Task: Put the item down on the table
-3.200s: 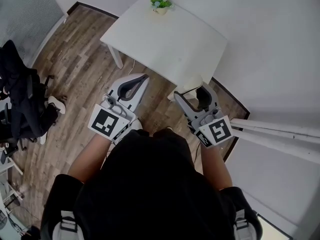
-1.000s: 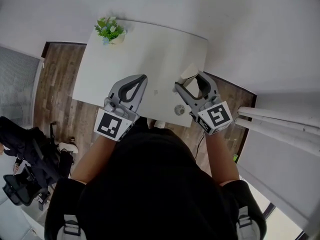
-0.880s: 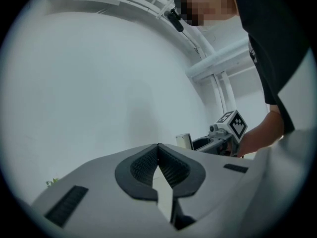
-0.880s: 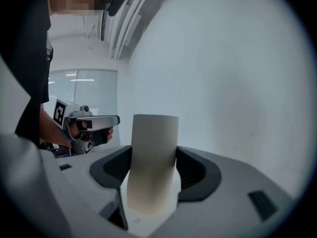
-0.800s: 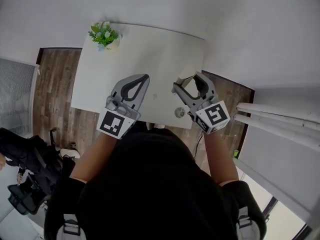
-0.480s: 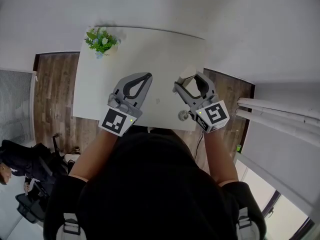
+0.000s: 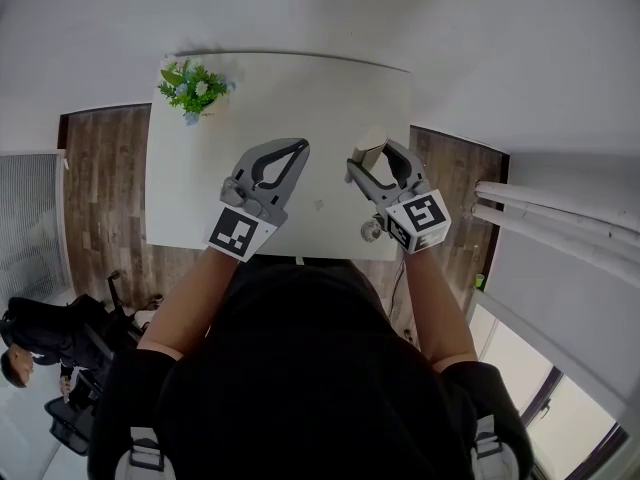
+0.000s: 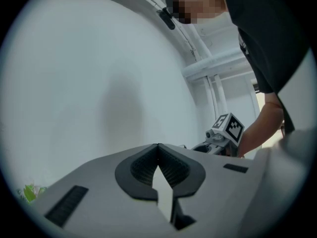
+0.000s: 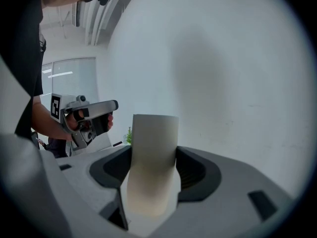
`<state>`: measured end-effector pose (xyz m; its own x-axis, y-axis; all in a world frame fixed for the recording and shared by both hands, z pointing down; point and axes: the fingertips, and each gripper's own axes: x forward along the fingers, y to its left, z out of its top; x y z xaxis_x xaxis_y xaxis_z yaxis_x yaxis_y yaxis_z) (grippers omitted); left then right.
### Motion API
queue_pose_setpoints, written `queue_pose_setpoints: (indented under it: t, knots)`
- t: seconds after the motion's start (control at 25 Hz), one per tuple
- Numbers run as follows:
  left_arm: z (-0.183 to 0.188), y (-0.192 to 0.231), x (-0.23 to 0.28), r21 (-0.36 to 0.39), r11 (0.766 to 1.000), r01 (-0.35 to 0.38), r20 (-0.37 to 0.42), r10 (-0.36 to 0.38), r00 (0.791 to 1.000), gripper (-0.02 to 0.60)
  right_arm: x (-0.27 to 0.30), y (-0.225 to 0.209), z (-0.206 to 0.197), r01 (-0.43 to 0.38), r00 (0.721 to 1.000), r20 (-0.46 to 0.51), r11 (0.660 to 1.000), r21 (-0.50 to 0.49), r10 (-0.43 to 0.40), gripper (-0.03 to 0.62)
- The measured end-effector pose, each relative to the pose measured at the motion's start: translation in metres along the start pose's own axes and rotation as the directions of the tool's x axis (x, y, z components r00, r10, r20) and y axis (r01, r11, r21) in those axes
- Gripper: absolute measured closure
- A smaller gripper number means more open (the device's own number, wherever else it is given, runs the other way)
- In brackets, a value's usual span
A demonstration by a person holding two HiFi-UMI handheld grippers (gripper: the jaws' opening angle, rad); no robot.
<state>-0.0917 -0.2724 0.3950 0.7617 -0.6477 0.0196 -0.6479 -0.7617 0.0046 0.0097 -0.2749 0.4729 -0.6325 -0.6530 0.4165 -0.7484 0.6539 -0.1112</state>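
**Pale item held over the counter, not yet set down**

Nearest, the left tool (image 7: pixel 297 148) has its jaws pressed together on nothing and hangs over the counter (image 7: pixel 300 78), probably just kept out of the way; beside it, the right tool (image 7: pixel 368 160) pinches the item (image 9: pixel 152 148), a pale cylinder held upright between the pads, above the counter near its right edge, likely so it can land on its base; farther off, a potted plant (image 7: pixel 188 84) stands at the far left corner, well apart from that spot.

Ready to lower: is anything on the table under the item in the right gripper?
Nothing visible does. The table beneath the item, held in the right gripper jaws, looks bare; the plant stands at the far left corner.
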Motion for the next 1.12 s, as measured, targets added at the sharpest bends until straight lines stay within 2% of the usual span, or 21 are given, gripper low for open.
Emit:
queue_pose_setpoints:
  t: [0.16, 0.48, 0.88, 1.12]
  knots:
    - [-0.01, 0.008, 0.008, -0.003, 1.0, 0.022, 0.013, -0.022, 1.0, 0.588, 0.018, -0.011, -0.013, 0.028, 0.999, -0.041, 0.999, 0.043, -0.027, 0.31]
    - [-0.035, 0.024, 0.019, -0.021, 0.999, 0.038, 0.006, -0.038, 0.999, 0.588, 0.055, -0.029, -0.063, 0.035, 0.989, -0.148, 0.994, 0.108, -0.019, 0.31]
    - [-0.056, 0.036, 0.027, -0.027, 0.998, 0.064, -0.002, -0.064, 0.998, 0.589, 0.101, -0.043, -0.111, 0.056, 0.95, -0.313, 0.99, 0.132, -0.012, 0.31]
    - [-0.071, 0.044, 0.034, -0.047, 0.995, 0.083, -0.008, -0.084, 0.996, 0.589, 0.127, -0.05, -0.14, 0.067, 0.912, -0.411, 0.991, 0.119, -0.012, 0.31]
